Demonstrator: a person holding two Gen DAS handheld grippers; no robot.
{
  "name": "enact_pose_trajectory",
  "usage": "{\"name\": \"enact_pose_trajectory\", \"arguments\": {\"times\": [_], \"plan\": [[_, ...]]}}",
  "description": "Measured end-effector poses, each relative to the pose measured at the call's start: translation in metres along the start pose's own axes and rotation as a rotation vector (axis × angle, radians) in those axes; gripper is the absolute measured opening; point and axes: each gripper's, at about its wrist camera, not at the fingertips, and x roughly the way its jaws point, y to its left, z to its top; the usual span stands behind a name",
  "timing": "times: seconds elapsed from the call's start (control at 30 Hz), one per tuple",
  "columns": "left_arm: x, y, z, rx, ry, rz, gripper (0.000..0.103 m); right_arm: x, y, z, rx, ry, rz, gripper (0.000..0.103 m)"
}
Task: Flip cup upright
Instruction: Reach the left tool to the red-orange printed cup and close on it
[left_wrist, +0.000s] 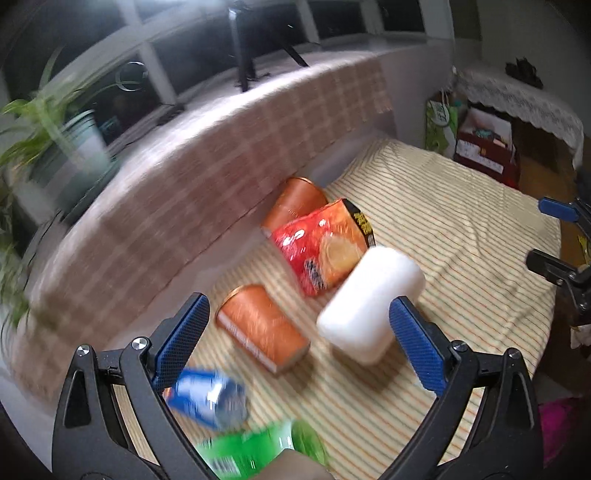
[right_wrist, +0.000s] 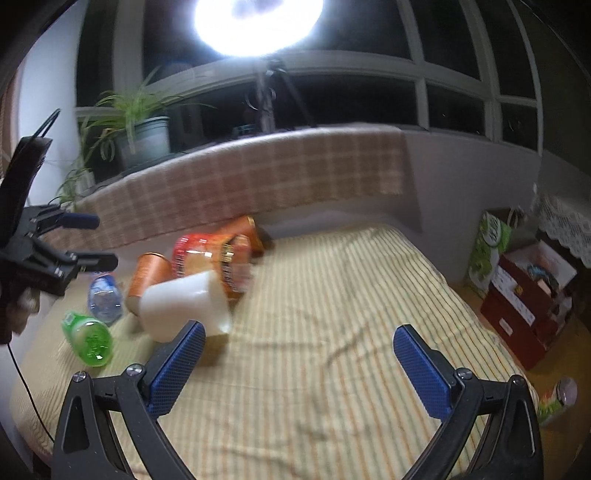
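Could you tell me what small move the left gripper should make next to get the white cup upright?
Probably ease the left gripper forward and slightly right, so its open jaws straddle the white cup. The cup lies on its side on the striped cloth, just beyond the right fingertip, with nothing gripped yet.

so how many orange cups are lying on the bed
2. One orange cup lies on its side near the left gripper, beside the white cup. The other lies by the wall, partly behind the red snack bag.
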Motion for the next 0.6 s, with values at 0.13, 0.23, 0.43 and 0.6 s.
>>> {"name": "enact_pose_trajectory", "arguments": {"times": [0.13,0.23,0.43,0.6], "plan": [[0.033,0.003,0.028,0.069,0.059,-0.023,0.095,0.008,-0.027,-0.004,0.063,0.024,-0.017,0.103],[0.051,0.002,0.044,0.127,0.099,-0.053,0.095,0.011,-0.046,-0.007,0.102,0.028,-0.034,0.103],[0.091,-0.003,0.068,0.217,0.212,-0.089,0.081,0.021,-0.071,-0.011,0.148,0.046,-0.051,0.103],[0.118,-0.01,0.076,0.244,0.306,-0.159,0.081,0.031,-0.084,-0.015,0.179,0.063,-0.055,0.103]]}}
